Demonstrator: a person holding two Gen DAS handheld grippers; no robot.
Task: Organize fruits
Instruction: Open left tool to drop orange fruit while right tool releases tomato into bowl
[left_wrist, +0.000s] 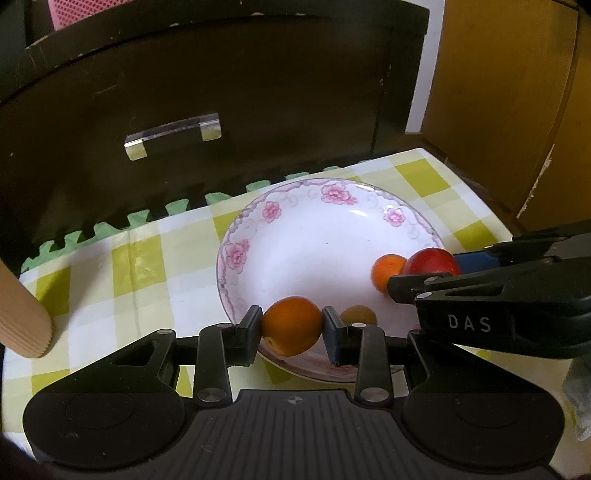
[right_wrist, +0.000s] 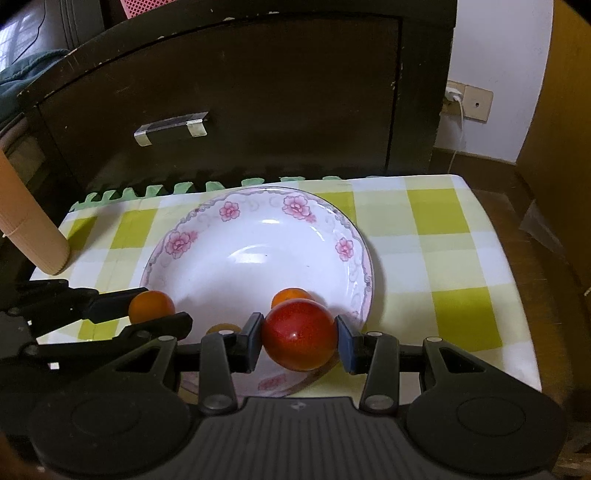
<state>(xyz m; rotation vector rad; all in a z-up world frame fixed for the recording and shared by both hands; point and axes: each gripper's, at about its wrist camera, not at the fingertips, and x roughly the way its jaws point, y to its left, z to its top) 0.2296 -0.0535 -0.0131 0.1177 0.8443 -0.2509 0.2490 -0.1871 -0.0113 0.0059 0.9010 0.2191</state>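
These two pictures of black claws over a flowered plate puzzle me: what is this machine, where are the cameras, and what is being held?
There is no robot here. A person holds a black two-finger gripper in each hand, and each carries a wide-angle camera looking forward along its fingers. That is why each picture shows its own claw at the bottom.

In the left-hand camera's picture, the left gripper is shut on a round orange fruit. In the right-hand camera's picture, the right gripper is shut on a shiny red round fruit.

Below both lies a white ceramic plate with pink flowers on a yellow-green checked tablecloth. A second orange fruit and a small yellowish fruit already sit in the plate.
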